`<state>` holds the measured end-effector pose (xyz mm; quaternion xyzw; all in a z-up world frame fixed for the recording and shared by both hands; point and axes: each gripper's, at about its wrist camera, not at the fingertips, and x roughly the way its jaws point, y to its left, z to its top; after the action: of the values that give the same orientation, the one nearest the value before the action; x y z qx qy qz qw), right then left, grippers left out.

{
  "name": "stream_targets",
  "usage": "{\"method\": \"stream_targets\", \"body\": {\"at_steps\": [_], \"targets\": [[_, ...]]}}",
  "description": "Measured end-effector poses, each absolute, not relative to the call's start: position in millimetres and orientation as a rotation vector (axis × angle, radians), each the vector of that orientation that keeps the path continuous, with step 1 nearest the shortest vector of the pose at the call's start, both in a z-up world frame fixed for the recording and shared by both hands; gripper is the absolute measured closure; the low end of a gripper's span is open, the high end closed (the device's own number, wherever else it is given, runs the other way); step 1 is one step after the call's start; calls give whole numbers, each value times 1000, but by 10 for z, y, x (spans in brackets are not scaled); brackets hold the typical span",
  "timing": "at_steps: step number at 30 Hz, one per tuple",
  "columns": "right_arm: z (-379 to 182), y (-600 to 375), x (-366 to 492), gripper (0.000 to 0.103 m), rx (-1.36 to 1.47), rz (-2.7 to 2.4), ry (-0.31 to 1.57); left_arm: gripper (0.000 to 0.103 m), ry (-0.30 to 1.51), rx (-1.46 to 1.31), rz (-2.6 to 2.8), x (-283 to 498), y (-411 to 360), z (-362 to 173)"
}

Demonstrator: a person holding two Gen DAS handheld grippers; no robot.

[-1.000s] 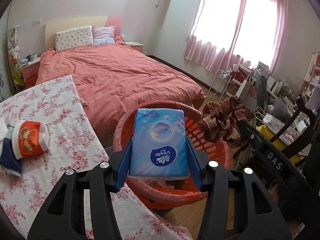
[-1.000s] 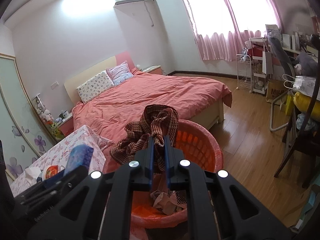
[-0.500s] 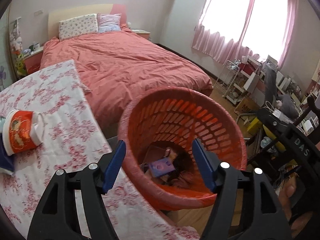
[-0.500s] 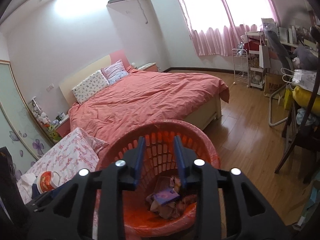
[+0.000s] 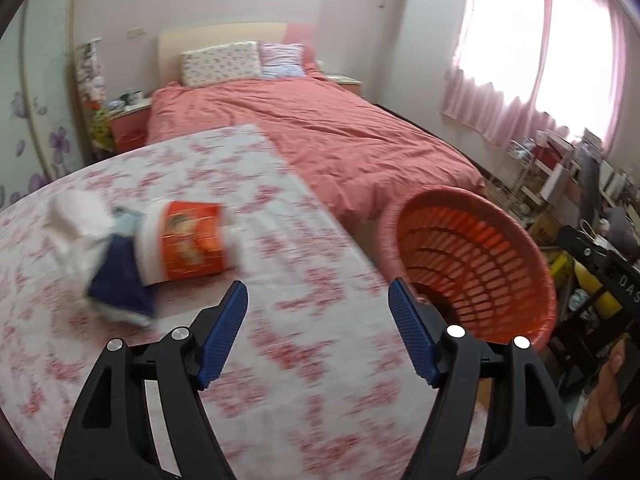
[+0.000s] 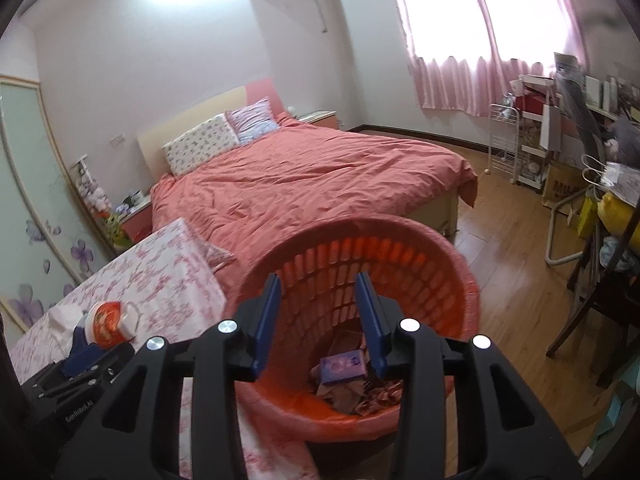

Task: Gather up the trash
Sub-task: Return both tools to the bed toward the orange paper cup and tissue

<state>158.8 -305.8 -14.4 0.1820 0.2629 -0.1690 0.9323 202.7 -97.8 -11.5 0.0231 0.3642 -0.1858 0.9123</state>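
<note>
On the desk [image 5: 280, 360] a wide bare strip lies open in front of the left hand-held gripper [image 5: 318, 300]. Further left the cup [image 5: 188, 244] and crumpled wrappers [image 5: 100, 260] stand in the way. The basket [image 6: 460, 276] stands just beside the desk edge, its mouth open from above; the bed [image 6: 320, 176] closes the room behind it.

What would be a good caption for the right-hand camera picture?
Open fingers above an orange basket holding dropped trash, beside a flowery table and a pink bed.
</note>
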Motion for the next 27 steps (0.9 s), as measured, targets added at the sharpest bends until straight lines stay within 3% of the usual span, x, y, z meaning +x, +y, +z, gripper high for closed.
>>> {"method": "stream_targets", "body": {"at_steps": [15,27], "targets": [[-121,-1901,2097,58,247,-141,636,30,752,-40,-142,2064,322,-137],[-350,-1155,2810,53,233,-41,772,30,759,-102,-66,2090,875,-183]]}}
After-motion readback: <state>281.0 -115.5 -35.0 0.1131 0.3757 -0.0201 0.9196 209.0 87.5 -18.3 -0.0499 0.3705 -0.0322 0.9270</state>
